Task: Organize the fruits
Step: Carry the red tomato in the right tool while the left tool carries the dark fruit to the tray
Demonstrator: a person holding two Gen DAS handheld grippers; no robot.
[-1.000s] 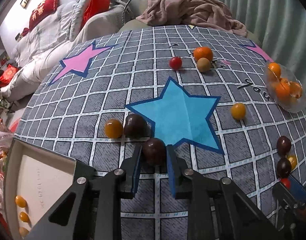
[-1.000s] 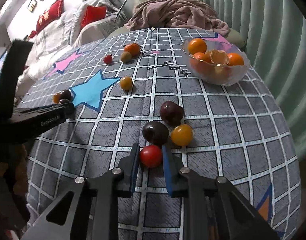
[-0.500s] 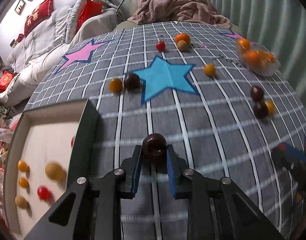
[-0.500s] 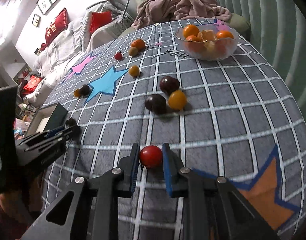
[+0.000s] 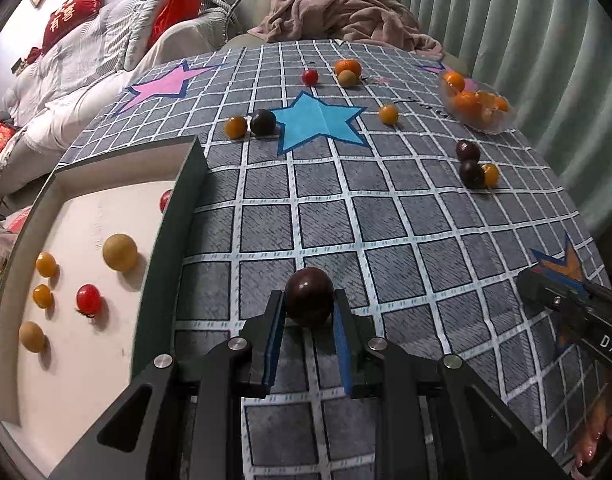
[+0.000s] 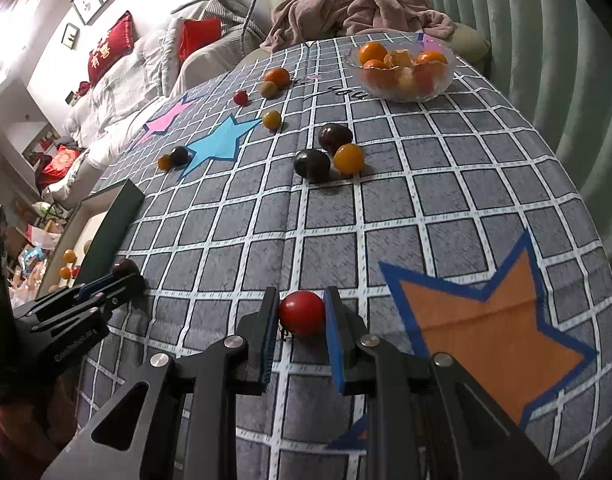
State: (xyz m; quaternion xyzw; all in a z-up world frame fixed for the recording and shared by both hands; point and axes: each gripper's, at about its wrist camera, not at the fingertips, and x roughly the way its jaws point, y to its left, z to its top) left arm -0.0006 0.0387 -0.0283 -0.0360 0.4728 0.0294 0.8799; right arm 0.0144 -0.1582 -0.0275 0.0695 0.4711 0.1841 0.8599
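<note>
My left gripper (image 5: 309,312) is shut on a dark purple plum (image 5: 309,295), held above the checked tablecloth just right of the dark-walled box (image 5: 173,236). The box's pale floor holds several small fruits, among them a red tomato (image 5: 88,299) and a tan round fruit (image 5: 119,252). My right gripper (image 6: 299,314) is shut on a red cherry tomato (image 6: 301,312), near the table's front beside an orange star (image 6: 486,328). In the right wrist view the left gripper (image 6: 121,276) appears at lower left with its plum (image 6: 125,267).
Loose fruit lies on the cloth: two dark plums with a yellow tomato (image 6: 348,158), a plum and orange tomato (image 5: 235,126) by the blue star (image 5: 318,120), more at the far edge. A glass bowl (image 6: 402,92) of oranges stands at the far right.
Both grippers have drawn back toward the table's front with their fruit. The left one shifted leftward, so the box and its contents now fill the left of its view.
</note>
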